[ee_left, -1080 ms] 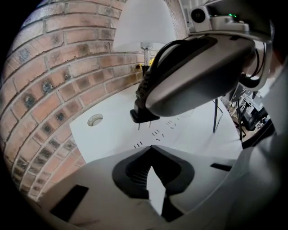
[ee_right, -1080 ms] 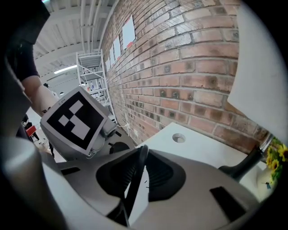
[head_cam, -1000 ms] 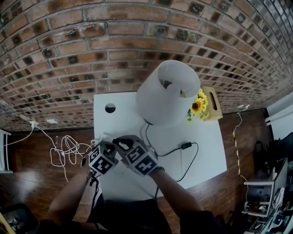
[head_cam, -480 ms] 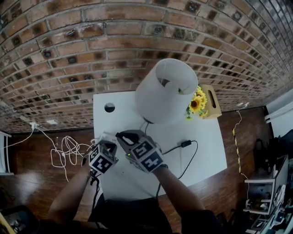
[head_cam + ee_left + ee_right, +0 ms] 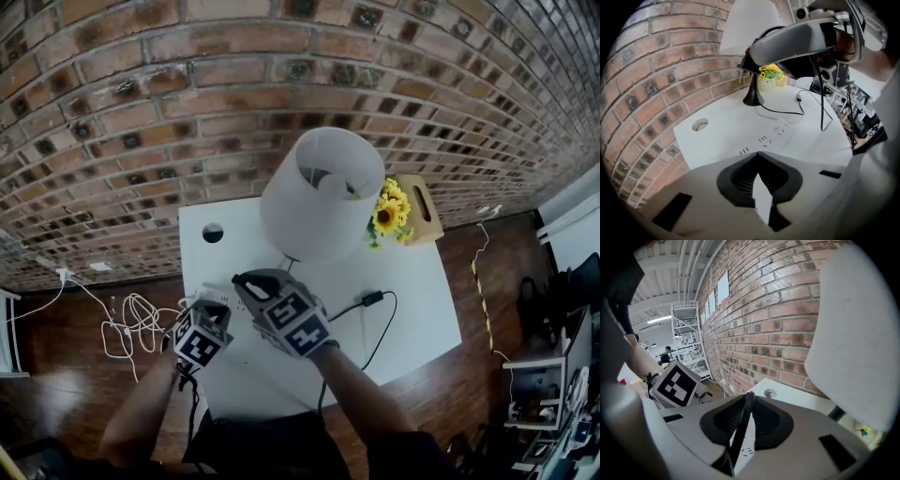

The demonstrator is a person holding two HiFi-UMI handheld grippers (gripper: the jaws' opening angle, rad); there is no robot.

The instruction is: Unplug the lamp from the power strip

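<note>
Two grippers down at the near left corner of a white table (image 5: 412, 309). Head view first: left gripper (image 5: 210, 305) at the table edge, right gripper (image 5: 248, 280) just beside it and held above the top. White-shaded lamp (image 5: 314, 192) at the back, its black cord (image 5: 392, 323) looping slack across the table. Main worry here: pulling far enough to eat up that slack and tip the lamp.

Left gripper view: jaws nearly together, apparently clamped on the end of the white power strip (image 5: 771, 133), with socket slots running away toward the lamp base. Plug (image 5: 741, 72) up in the air at the right gripper's tip, what look like prongs showing, so probably out already. Easing this grip too early could mean a dragged strip.

Right gripper view: jaws narrow, pinched on that black plug seen edge-on, with strip slots visible below. Letting go this high risks a plug bouncing off the edge. Otherwise just smooth tabletop, a brick wall (image 5: 764, 310) close behind, a metal shelving rack (image 5: 686, 333) and ceiling pipes (image 5: 686, 263) further off.
</note>
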